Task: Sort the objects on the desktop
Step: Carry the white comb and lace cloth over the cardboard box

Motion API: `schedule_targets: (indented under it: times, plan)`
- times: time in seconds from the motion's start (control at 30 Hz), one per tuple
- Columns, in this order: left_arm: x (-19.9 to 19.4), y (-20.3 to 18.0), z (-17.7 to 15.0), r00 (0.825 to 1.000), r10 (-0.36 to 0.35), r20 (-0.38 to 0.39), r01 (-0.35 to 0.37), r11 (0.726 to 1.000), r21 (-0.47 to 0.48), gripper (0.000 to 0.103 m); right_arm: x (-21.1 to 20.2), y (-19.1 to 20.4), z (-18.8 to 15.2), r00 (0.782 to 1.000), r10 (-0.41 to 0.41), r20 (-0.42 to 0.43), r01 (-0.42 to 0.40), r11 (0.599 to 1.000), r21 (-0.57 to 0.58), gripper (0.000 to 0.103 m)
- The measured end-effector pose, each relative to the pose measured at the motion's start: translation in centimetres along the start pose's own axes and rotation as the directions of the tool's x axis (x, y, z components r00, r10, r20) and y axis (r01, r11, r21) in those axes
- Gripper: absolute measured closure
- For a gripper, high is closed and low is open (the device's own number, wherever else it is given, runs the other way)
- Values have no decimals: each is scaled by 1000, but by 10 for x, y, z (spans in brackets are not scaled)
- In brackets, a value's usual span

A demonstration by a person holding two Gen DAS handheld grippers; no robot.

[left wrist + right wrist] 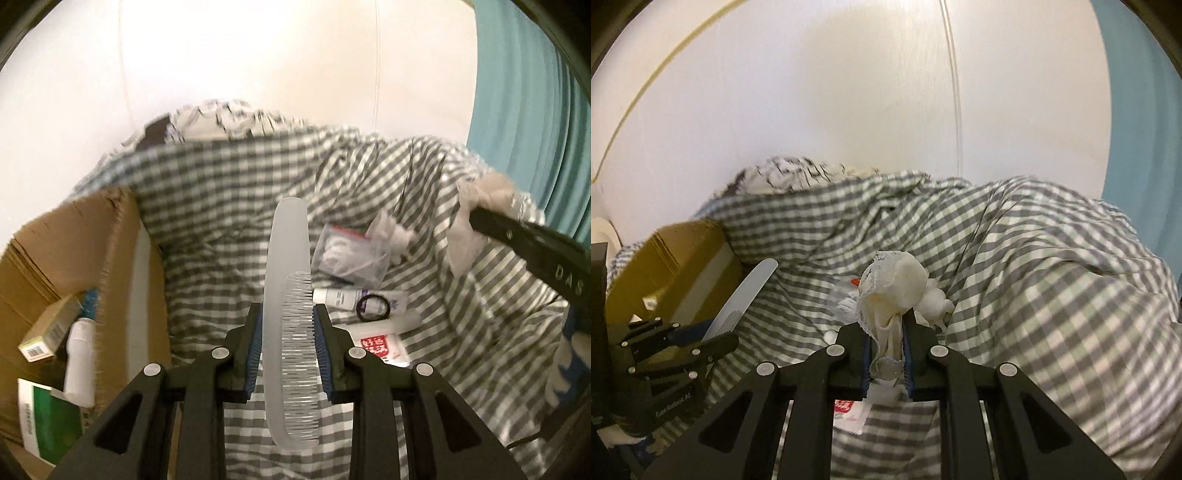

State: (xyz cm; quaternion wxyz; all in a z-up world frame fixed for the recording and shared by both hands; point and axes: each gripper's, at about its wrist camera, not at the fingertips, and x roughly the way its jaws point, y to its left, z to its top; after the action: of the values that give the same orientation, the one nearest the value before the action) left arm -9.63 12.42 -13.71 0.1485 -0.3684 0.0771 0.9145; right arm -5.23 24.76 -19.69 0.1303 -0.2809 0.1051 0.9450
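Observation:
My left gripper is shut on a translucent white comb, which stands on edge between the blue pads, teeth to the right, lifted above the checked cloth. The same comb and left gripper show at the left of the right wrist view. My right gripper is shut on a cream lace-trimmed fabric piece, bunched above the fingertips. In the left wrist view that fabric hangs at the tip of the right gripper.
A cardboard box at the left holds a white bottle, a small carton and a green-white package. On the cloth lie a clear zip bag, a white tube with a black hair tie, and a red-printed packet. A teal curtain hangs at the right.

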Motion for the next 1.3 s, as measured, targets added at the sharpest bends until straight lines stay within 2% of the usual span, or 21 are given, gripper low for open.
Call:
schedule_targets:
  times: [0.2, 0.43, 0.8, 1.0, 1.3]
  plan:
    - [-36, 13, 10, 999, -27, 43, 28, 999, -25, 76, -38, 26, 11, 998, -4, 65, 5, 1000, -17, 90]
    - [-88, 33, 21, 991, 15, 130, -9, 999, -48, 76, -82, 65, 28, 990, 32, 138, -23, 998, -66, 90]
    - [-161, 79, 27, 964, 97, 247, -77, 993, -87, 76, -137, 146, 52, 969, 130, 211, -95, 981, -170, 90]
    - [-184, 106, 23, 950, 130, 283, -108, 990, -93, 76, -149, 181, 64, 958, 175, 225, -129, 970, -206, 90]
    - [-184, 145, 6, 950, 175, 260, -143, 980, -136, 76, -139, 239, 72, 945, 263, 194, -207, 942, -266, 90]
